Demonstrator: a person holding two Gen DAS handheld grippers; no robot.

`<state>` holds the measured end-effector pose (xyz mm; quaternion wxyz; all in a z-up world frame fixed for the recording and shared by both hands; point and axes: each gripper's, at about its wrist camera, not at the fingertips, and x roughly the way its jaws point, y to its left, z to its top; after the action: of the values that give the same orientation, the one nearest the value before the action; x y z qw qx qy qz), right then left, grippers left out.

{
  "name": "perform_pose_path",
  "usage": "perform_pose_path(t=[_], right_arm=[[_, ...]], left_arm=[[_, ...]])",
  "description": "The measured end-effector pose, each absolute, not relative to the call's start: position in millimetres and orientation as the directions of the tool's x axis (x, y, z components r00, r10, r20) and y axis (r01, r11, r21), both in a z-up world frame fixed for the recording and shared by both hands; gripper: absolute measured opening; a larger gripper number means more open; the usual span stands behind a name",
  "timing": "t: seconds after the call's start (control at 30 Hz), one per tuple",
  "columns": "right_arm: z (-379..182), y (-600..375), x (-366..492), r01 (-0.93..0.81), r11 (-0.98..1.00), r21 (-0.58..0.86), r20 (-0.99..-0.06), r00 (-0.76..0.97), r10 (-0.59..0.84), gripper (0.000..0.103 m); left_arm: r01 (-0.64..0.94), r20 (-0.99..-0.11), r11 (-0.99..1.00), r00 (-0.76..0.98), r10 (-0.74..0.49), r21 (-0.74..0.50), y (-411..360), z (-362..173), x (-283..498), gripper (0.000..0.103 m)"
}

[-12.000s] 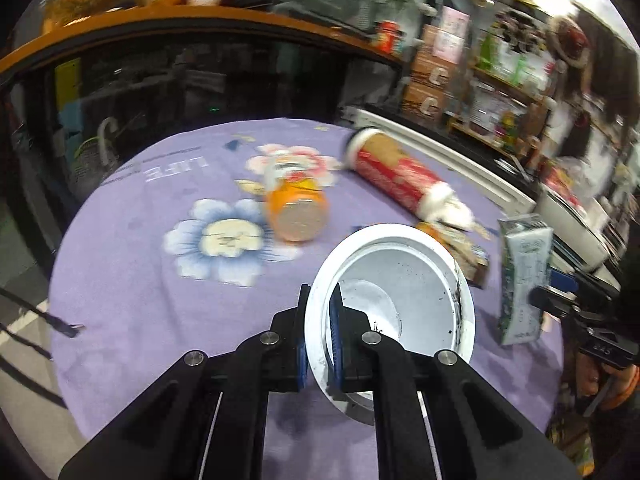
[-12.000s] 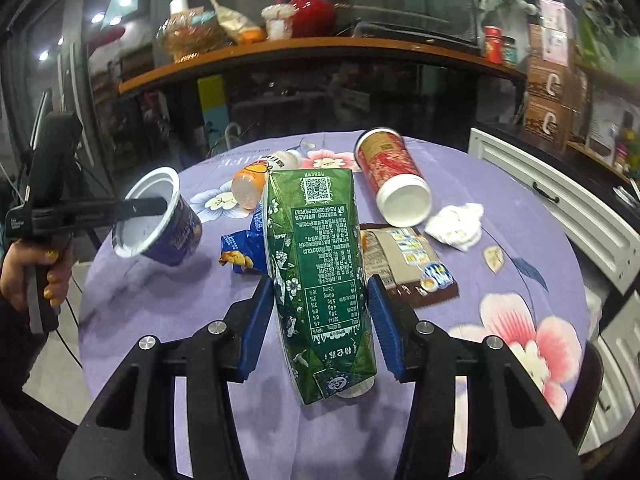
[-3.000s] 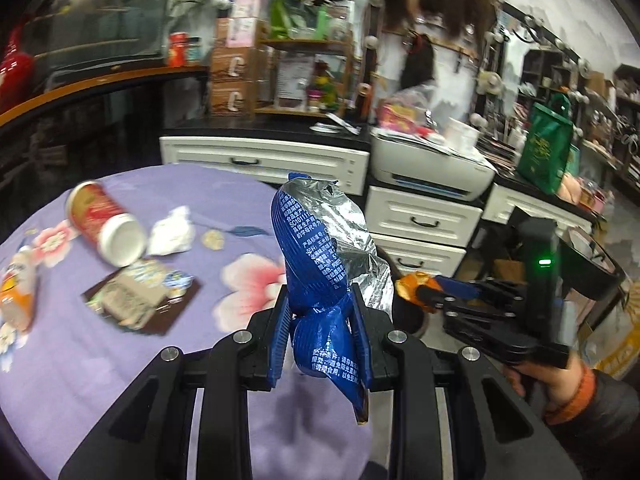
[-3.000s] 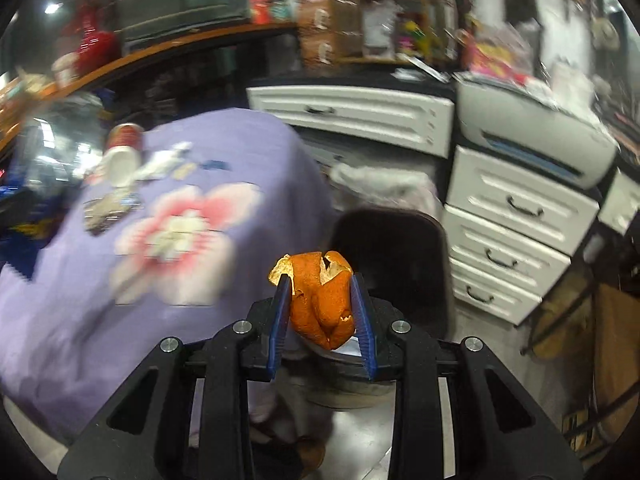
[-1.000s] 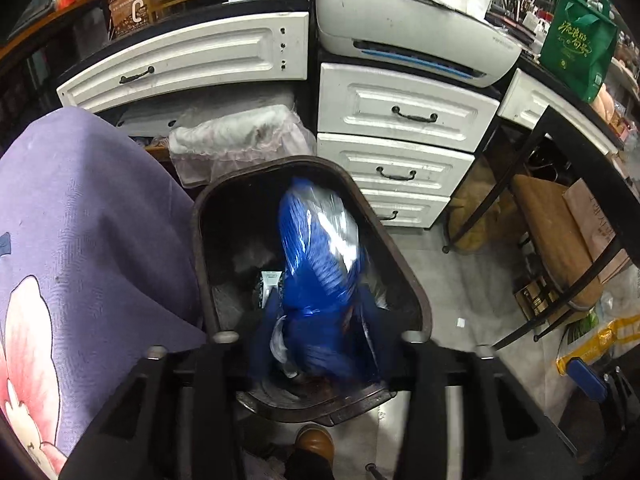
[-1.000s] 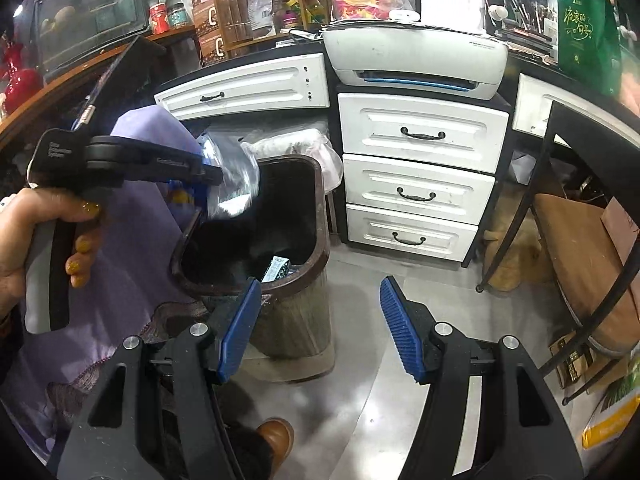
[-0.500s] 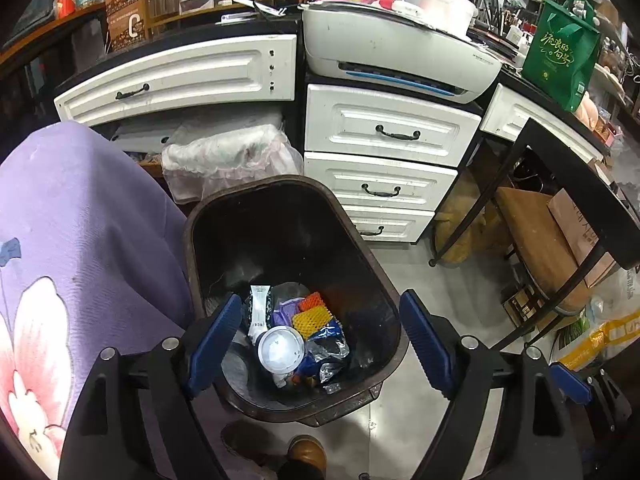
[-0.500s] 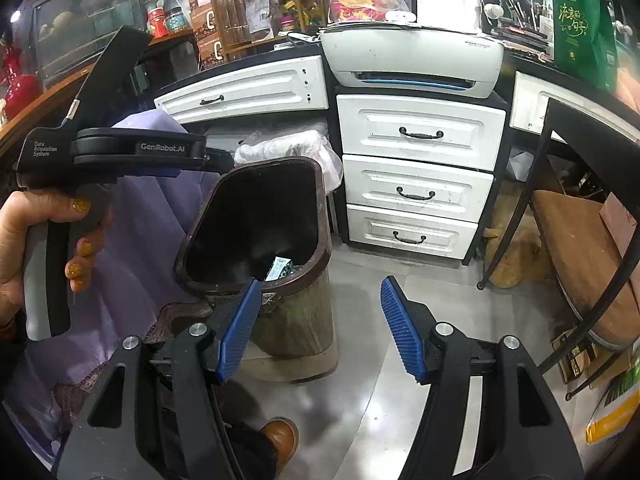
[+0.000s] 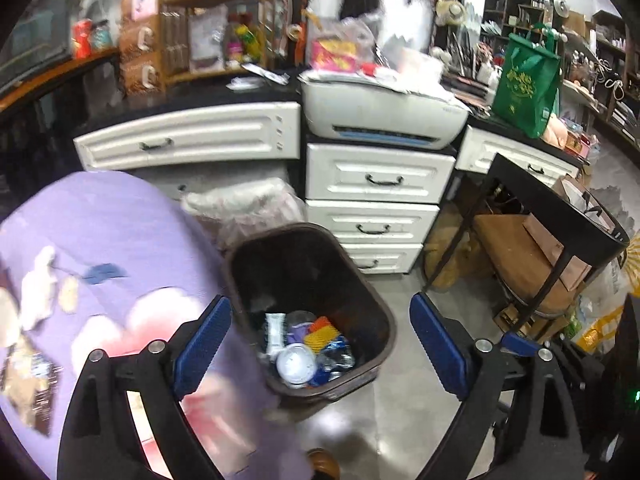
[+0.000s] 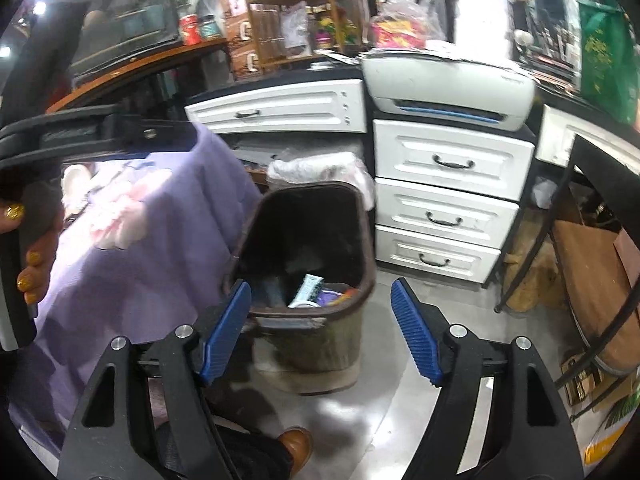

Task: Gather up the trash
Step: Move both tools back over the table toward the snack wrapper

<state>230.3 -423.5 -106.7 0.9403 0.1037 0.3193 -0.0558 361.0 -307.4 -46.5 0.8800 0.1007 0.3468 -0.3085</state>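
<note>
A dark brown trash bin [image 9: 384,320] [image 10: 360,240] stands on the floor beside the purple-clothed table [image 9: 120,240] [image 10: 160,232]. Inside lie several pieces of trash: a white cup [image 9: 297,362], an orange scrap [image 9: 320,330], a blue foil bag [image 9: 334,352]. My left gripper [image 9: 320,336] hangs above the bin, its jaws opening wide with nothing between them. My right gripper [image 10: 320,324] is lower, near the bin's front, jaws also opening and empty. Blurred trash [image 9: 36,292] lies on the table at the far left.
White drawers [image 9: 372,208] and a printer [image 9: 380,116] stand behind the bin. A clear-bagged bin [image 9: 244,208] sits beside it. A black-framed chair [image 9: 540,248] is to the right. A hand [image 10: 28,256] holds the left gripper's handle. A brown shoe [image 10: 298,446] is on the floor.
The blue foil bag dropped from the left gripper into the bin. Both grippers rose and pulled back from the bin, their jaws spreading wider; the table top has come into view.
</note>
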Motion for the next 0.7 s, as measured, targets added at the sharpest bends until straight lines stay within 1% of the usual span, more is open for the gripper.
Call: perform_pose_path(t=[0.13,0.2,0.3,0.33,0.37,0.4,0.5,0.6,0.7], right_arm=[[-92,-398,242,0.082,0.979,0.188,-0.607,0.793,0.050,0.073],[-83,-383,250,0.029,0.977,0.211,-0.598,0.794,0.106,0.076],[-72,-357,260,-0.056,0.972,0.230,-0.584,0.790,0.184,0.077],[-67,-344,265,-0.097,0.968,0.231,-0.582,0.783,0.217,0.079],[-65,-332,270,-0.134,0.963,0.232,-0.583,0.774,0.248,0.083],[-61,-317,276,-0.180,0.956,0.232,-0.583,0.761,0.284,0.084],[-56,-276,291,-0.288,0.930,0.228,-0.596,0.714,0.367,0.085],[-53,-237,310,-0.376,0.893,0.248,-0.611,0.654,0.446,0.086],[-51,-198,335,-0.436,0.862,0.259,-0.639,0.591,0.492,0.087]], left_arm=[[0.565,-0.649,0.824,0.617,-0.445,-0.028,-260,-33,354,0.092],[0.542,-0.643,0.840,0.636,-0.426,-0.020,-239,-29,350,0.092],[0.491,-0.627,0.871,0.683,-0.373,0.017,-204,-24,343,0.093],[0.477,-0.625,0.878,0.693,-0.358,0.027,-196,-23,341,0.094],[0.455,-0.622,0.890,0.707,-0.336,0.038,-184,-22,339,0.094],[0.436,-0.621,0.899,0.716,-0.319,0.041,-172,-22,337,0.094],[0.369,-0.628,0.929,0.728,-0.275,0.021,-131,-22,333,0.094],[0.299,-0.631,0.954,0.746,-0.212,0.034,-91,-23,327,0.095],[0.228,-0.642,0.973,0.751,-0.154,0.033,-51,-25,321,0.095]])
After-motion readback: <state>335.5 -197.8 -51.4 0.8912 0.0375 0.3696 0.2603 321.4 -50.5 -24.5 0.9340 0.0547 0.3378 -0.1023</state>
